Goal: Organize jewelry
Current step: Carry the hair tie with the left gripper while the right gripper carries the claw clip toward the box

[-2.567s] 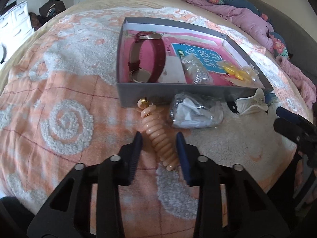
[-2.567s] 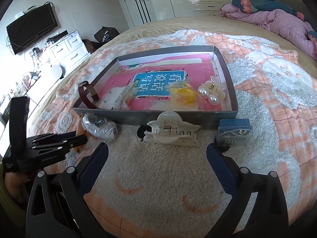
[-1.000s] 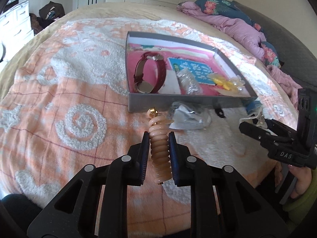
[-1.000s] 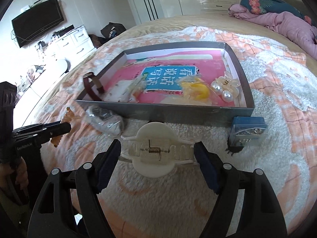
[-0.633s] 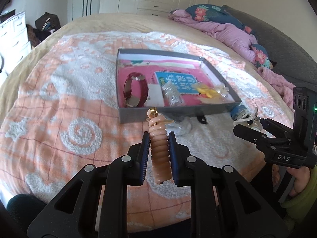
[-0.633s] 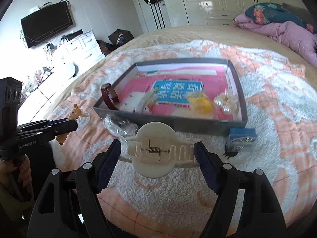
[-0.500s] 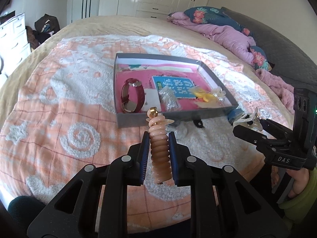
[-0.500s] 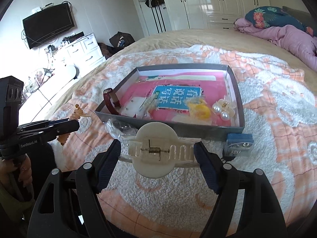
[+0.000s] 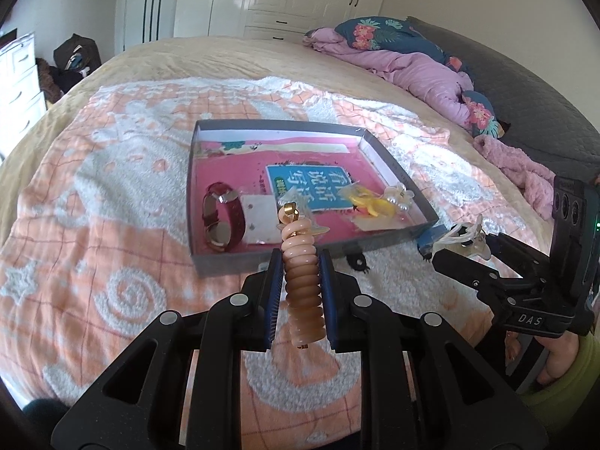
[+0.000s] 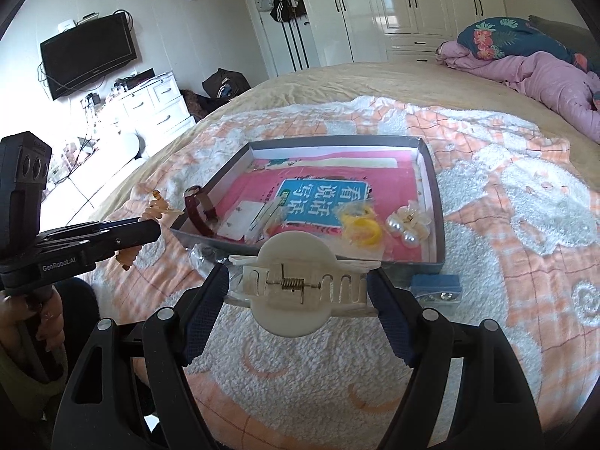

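My left gripper (image 9: 300, 262) is shut on a peach spiral hair tie (image 9: 302, 285) with a gold bead on top, held upright in the air in front of the grey box (image 9: 232, 262). My right gripper (image 10: 298, 281) is shut on a white claw hair clip (image 10: 296, 281), lifted above the blanket near the box's front wall (image 10: 375, 262). In the box lie a red-strap watch (image 9: 221, 217), a white earring card (image 9: 258, 217), a yellow piece in clear wrap (image 10: 360, 228) and pearl earrings (image 10: 408, 225). The right gripper (image 9: 465, 258) shows at the right of the left wrist view.
A small blue case (image 10: 437, 288) and a clear plastic bag (image 10: 202, 258) lie on the orange-and-white blanket (image 9: 93, 195) by the box front. A pink duvet (image 9: 420, 71) is heaped at the far right. A dresser and TV (image 10: 88, 52) stand at the left.
Both grippers closed on their items, the hair tie and the claw clip, and lifted them off the blanket. Both have since risen higher, so the box looks smaller and lower.
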